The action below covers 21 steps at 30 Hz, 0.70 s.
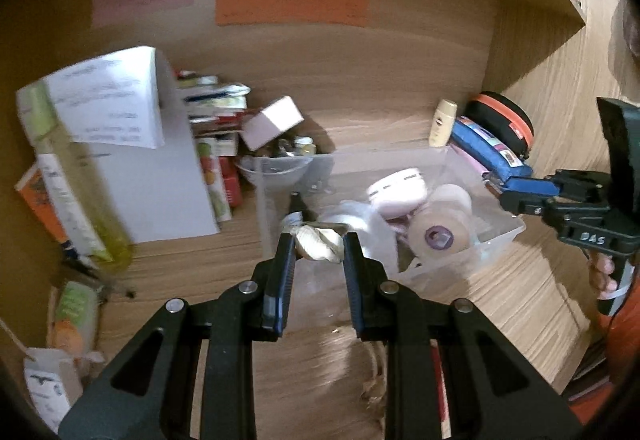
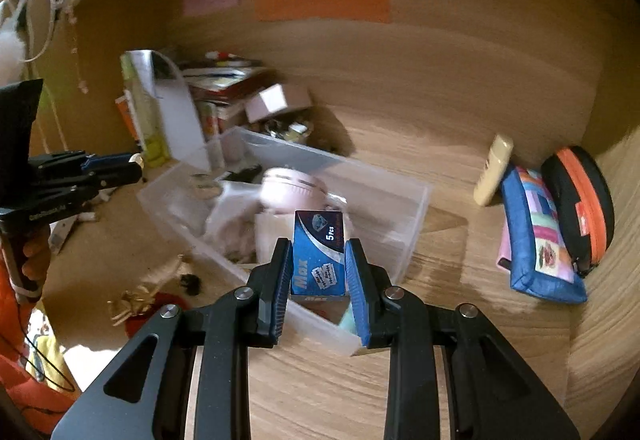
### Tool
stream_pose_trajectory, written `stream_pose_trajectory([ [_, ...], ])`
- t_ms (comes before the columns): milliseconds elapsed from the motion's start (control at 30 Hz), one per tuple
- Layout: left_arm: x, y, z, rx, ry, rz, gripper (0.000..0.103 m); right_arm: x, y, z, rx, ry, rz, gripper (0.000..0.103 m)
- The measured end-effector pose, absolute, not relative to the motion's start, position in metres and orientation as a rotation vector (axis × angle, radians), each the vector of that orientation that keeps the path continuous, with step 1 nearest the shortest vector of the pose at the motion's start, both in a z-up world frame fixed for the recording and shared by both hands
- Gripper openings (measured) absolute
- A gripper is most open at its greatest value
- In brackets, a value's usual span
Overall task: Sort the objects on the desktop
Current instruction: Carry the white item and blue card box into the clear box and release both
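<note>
Both grippers hold items above the clear bin (image 2: pixel 404 224) on the bench (image 2: pixel 440 159).
The left gripper (image 1: pixel 318 246) has its jaws pinching a cream seashell (image 1: pixel 322 246) over the bin; the right gripper (image 2: pixel 318 260) has its jaws clamped on a blue Max box (image 2: pixel 318 252) over the bin's near edge.

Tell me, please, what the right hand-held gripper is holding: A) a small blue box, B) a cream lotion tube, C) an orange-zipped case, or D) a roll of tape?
A: the right hand-held gripper has its jaws closed on a small blue box, held above the clear plastic bin.
</note>
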<state>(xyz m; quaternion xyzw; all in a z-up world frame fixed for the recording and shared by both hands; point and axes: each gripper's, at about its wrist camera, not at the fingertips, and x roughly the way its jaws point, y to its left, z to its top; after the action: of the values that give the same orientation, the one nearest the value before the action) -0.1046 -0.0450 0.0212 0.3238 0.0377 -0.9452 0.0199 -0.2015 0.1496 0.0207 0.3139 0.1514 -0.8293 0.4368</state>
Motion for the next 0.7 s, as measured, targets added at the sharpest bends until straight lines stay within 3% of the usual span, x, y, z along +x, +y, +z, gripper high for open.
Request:
stream_pose_trajectory([
  [700, -0.159, -0.02, -0.015, 1.194, 0.121, -2.978, 0.024, -0.228, 0.137, -0.008, 0.848, 0.44, -2.116, 0.025],
])
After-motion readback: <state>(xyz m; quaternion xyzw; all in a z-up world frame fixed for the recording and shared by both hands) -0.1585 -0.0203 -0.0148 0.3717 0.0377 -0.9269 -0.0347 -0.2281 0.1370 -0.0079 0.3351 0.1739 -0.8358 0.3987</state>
